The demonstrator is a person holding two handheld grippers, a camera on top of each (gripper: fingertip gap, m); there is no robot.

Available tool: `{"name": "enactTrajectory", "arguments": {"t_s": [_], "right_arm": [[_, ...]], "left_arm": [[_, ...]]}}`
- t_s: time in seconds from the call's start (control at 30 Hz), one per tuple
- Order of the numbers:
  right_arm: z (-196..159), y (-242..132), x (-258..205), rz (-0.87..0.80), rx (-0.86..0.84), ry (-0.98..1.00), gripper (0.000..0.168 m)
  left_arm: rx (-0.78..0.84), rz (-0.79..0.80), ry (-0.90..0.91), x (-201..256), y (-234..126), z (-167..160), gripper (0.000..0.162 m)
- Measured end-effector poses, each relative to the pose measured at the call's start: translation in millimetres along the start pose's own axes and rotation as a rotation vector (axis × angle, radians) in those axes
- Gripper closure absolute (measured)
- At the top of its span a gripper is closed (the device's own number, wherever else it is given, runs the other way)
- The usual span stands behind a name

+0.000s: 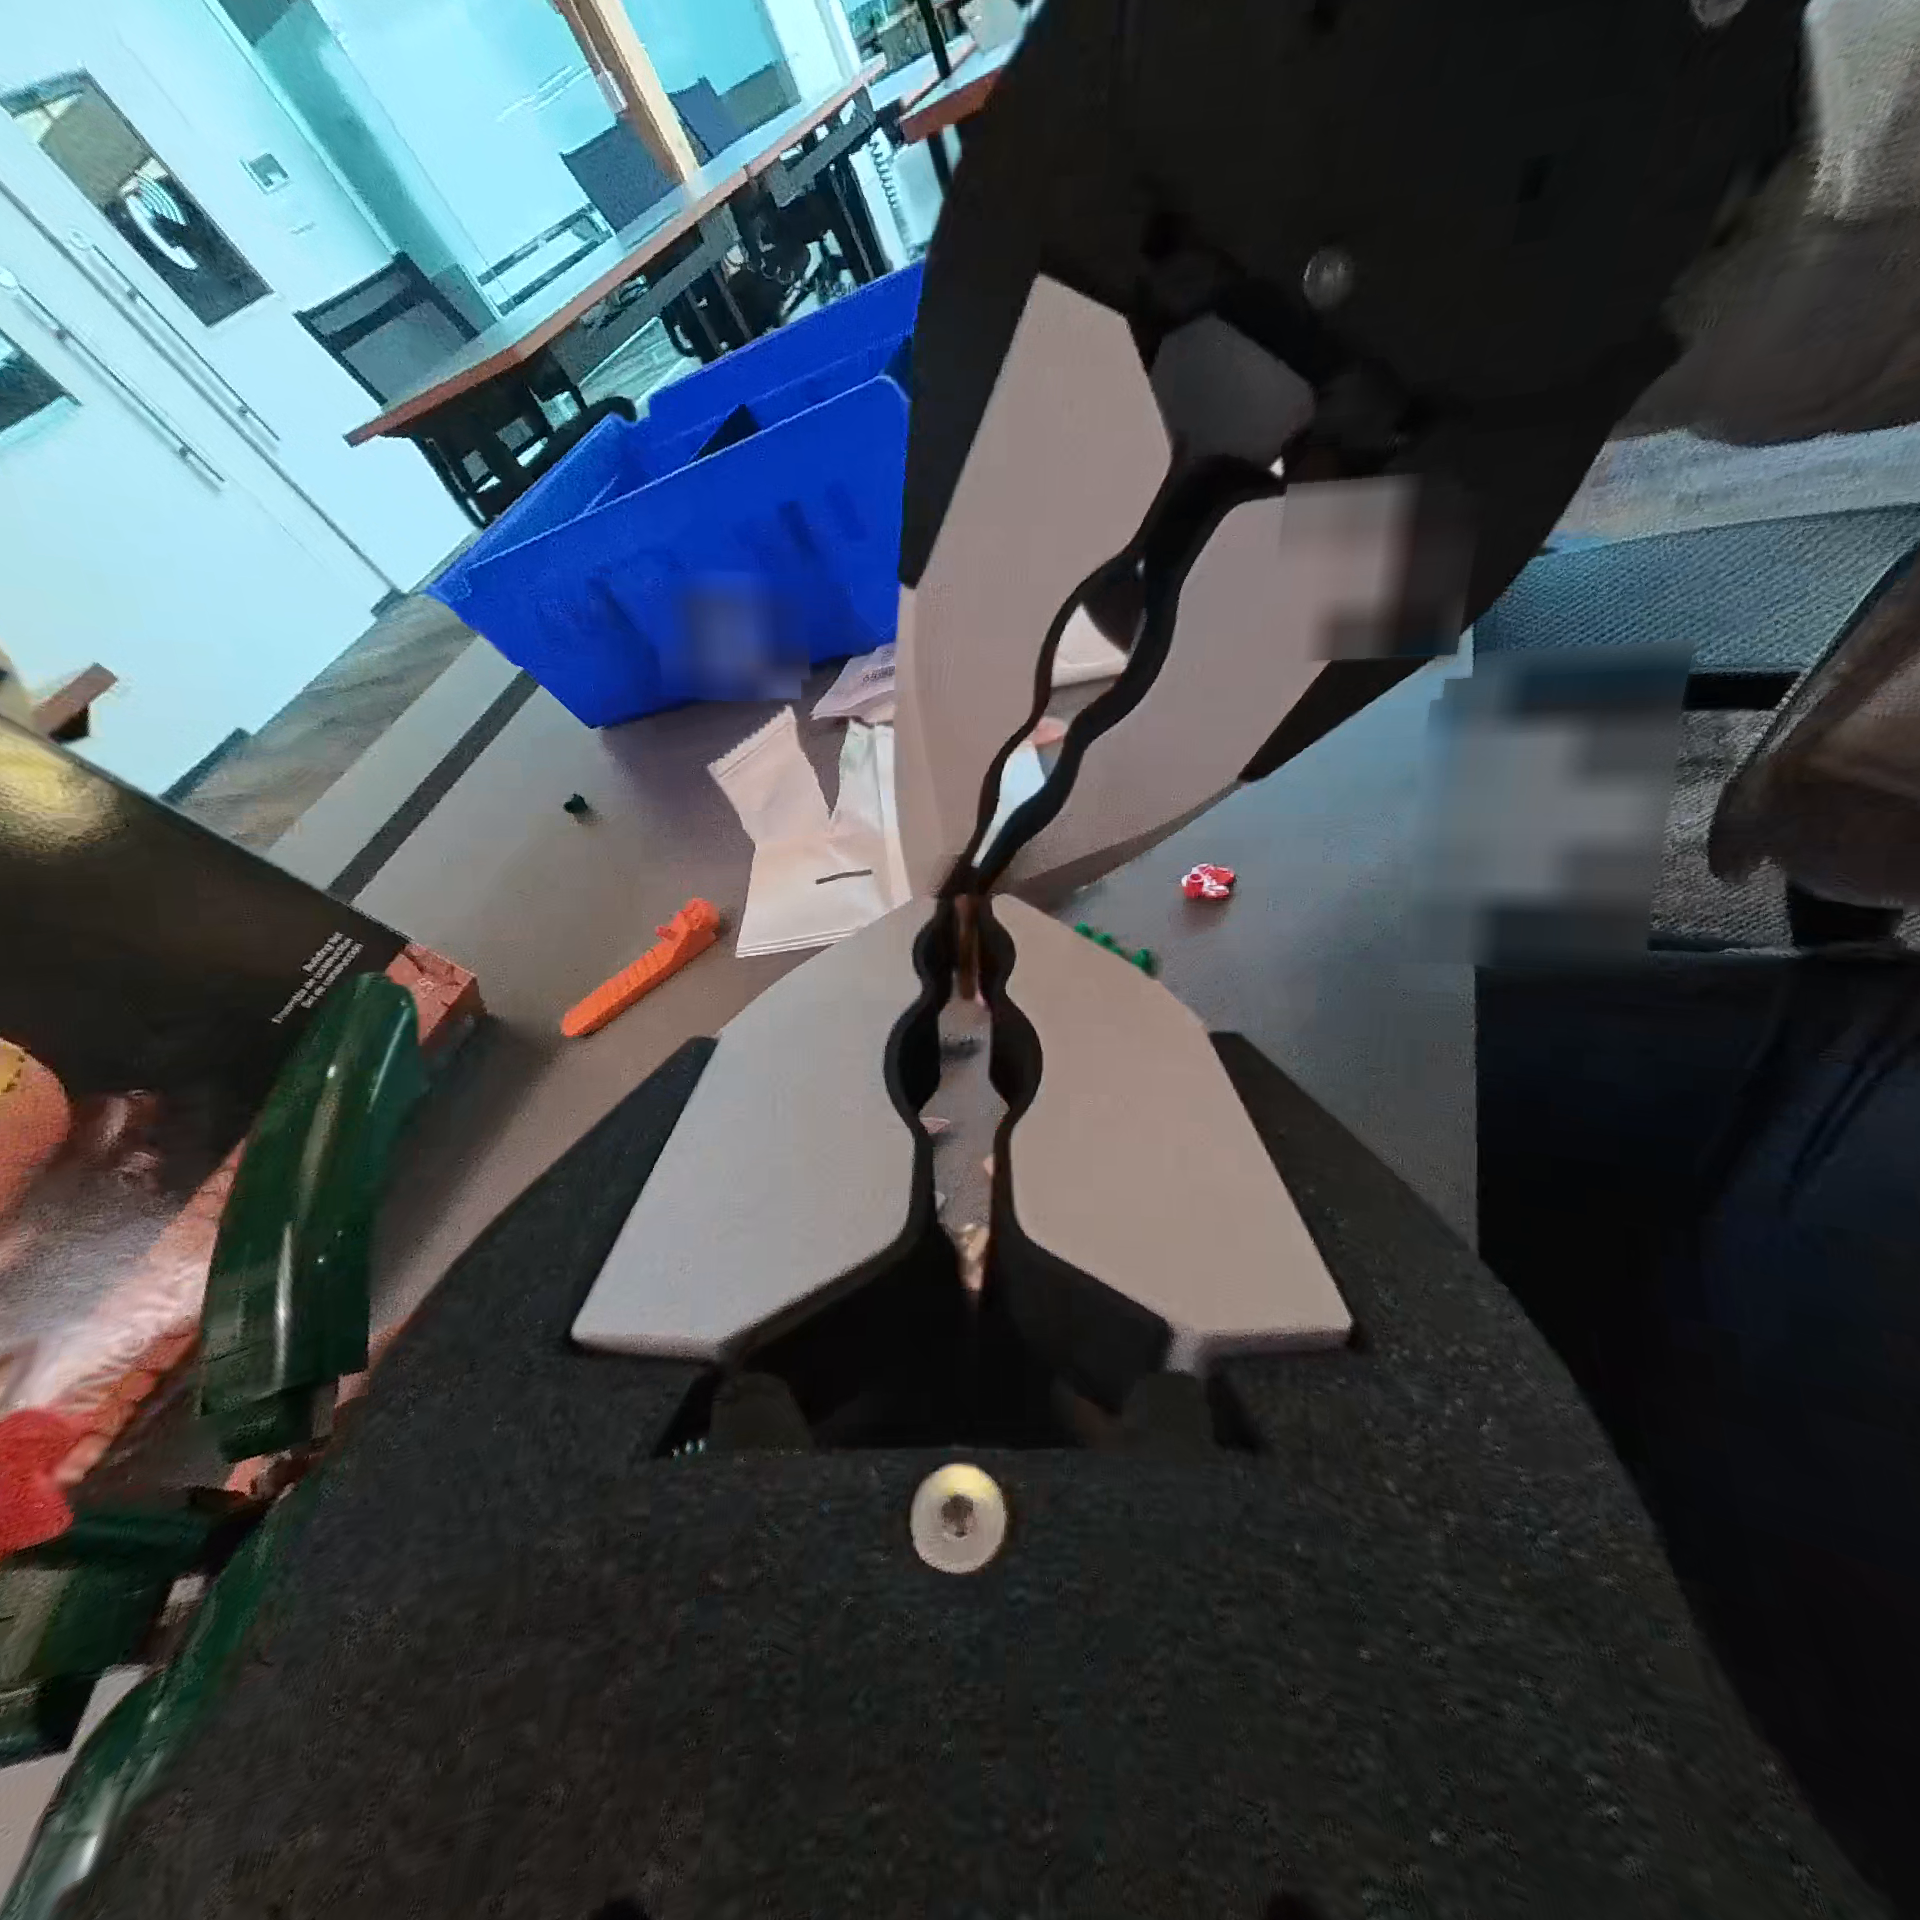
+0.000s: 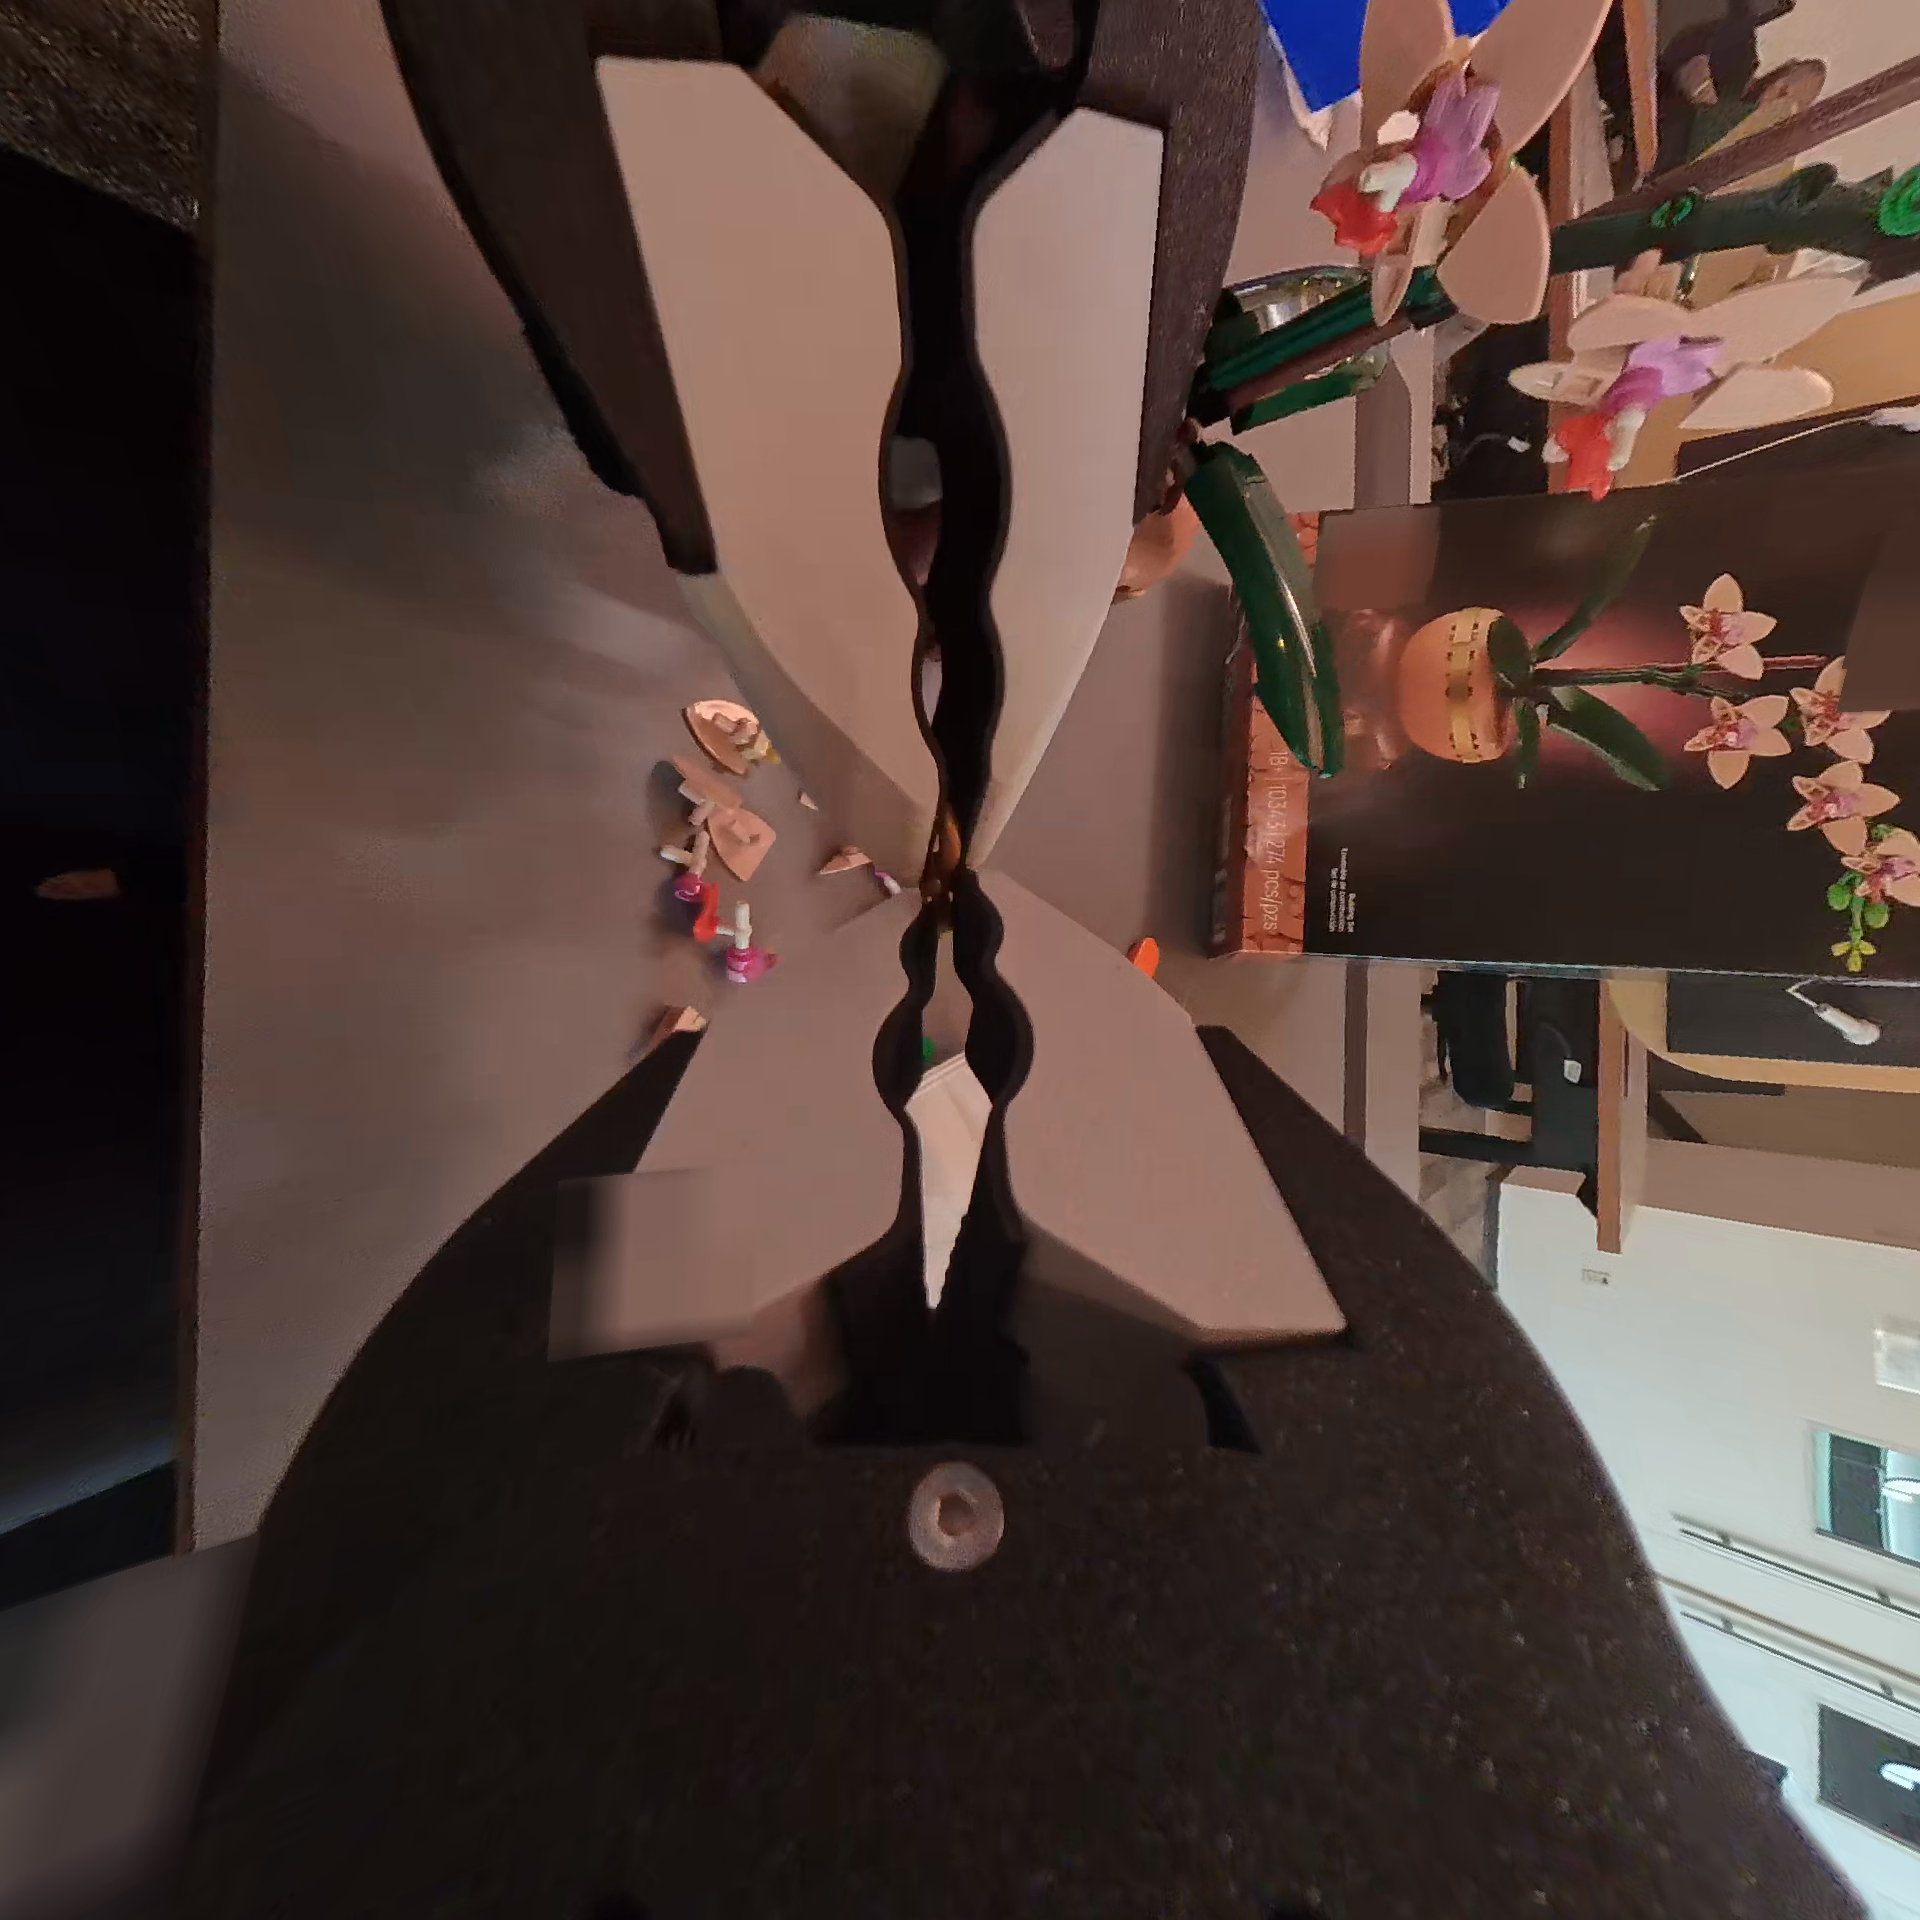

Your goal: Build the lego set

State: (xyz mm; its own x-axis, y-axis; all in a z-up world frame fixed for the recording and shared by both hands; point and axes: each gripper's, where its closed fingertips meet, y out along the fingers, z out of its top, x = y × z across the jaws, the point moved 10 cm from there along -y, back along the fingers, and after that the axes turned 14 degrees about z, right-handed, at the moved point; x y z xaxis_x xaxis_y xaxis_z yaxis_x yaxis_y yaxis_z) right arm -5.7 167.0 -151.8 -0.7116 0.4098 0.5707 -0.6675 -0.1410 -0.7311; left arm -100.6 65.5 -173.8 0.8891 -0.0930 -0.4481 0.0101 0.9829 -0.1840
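At nine o'clock in the left wrist view, the box is leaning over a dark green leaf of the model. Toward ten o'clock of centre an orange separator is lying on the table, with opened bags and a blue bin beyond at twelve o'clock.

At centre the left gripper is pinching, almost fully closed, on a thin brown piece. The right gripper is coming down from one o'clock, tips meeting the left's and closed about as far, seemingly on the same piece; exactly how each is holding it I cannot tell. A red piece is sitting at three o'clock of the tips, green pieces just below it.

In the right wrist view, loose petals and pink parts are waiting on the table at nine o'clock. At one to two o'clock the orchid stem is already carrying two finished flowers.

Judging by this, the build is well along: stem, leaves and some flowers are done, more flowers remain.
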Motion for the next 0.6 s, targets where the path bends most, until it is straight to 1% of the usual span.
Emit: {"name": "enactTrajectory", "arguments": {"t_s": [0.07, 0.13, 0.23, 0.3, 0.33, 0.37, 0.4, 0.43, 0.47, 0.5, 0.53, 0.57, 0.6], "right_arm": [[0, -1, 0, -0.023, 0.014, 0.050, 0.166], [-2, -3, 2, -0.063, 0.050, 0.155, 0.166], [-10, -5, 0, -0.116, 0.197, 0.364, 0.166], [-14, -5, -3, -0.157, 0.297, 0.504, 0.166], [-19, -5, -3, -0.238, 0.304, 0.577, 0.168], [-33, -9, 0, -0.397, 0.223, 0.587, 0.168], [-46, -12, 2, -0.415, 0.216, 0.616, 0.168], [-49, -13, 0, -0.336, 0.328, 0.641, 0.168], [-48, -15, -4, -0.304, 0.367, 0.635, 0.168], [-47, -14, -8, -0.267, 0.317, 0.575, 0.168], [-45, -13, -13, -0.207, 0.269, 0.480, 0.168], [-42, -13, -17, -0.149, 0.251, 0.386, 0.168], [-39, -16, -19, -0.126, 0.243, 0.302, 0.163]], "left_arm": [[0.000, 0.040, 0.006, 1, -1, 3, 0.160], [0.016, 0.099, -0.061, 3, 1, 5, 0.160], [0.045, 0.153, -0.233, 7, 2, 5, 0.161], [0.048, 0.161, -0.284, 10, 2, 6, 0.161], [0.041, 0.120, -0.270, 16, 1, 8, 0.161], [0.018, 0.046, -0.271, 25, 1, 10, 0.160], [0.020, 0.062, -0.234, 32, 1, 10, 0.161], [0.027, 0.135, -0.164, 33, 1, 9, 0.161], [0.027, 0.148, -0.132, 28, 0, 8, 0.161], [0.034, 0.105, -0.165, 22, -1, 8, 0.160], [0.042, 0.093, -0.203, 15, -3, 8, 0.161], [0.036, 0.105, -0.187, 11, -5, 6, 0.161], [0.017, 0.117, -0.150, 9, -7, 5, 0.161]]}}
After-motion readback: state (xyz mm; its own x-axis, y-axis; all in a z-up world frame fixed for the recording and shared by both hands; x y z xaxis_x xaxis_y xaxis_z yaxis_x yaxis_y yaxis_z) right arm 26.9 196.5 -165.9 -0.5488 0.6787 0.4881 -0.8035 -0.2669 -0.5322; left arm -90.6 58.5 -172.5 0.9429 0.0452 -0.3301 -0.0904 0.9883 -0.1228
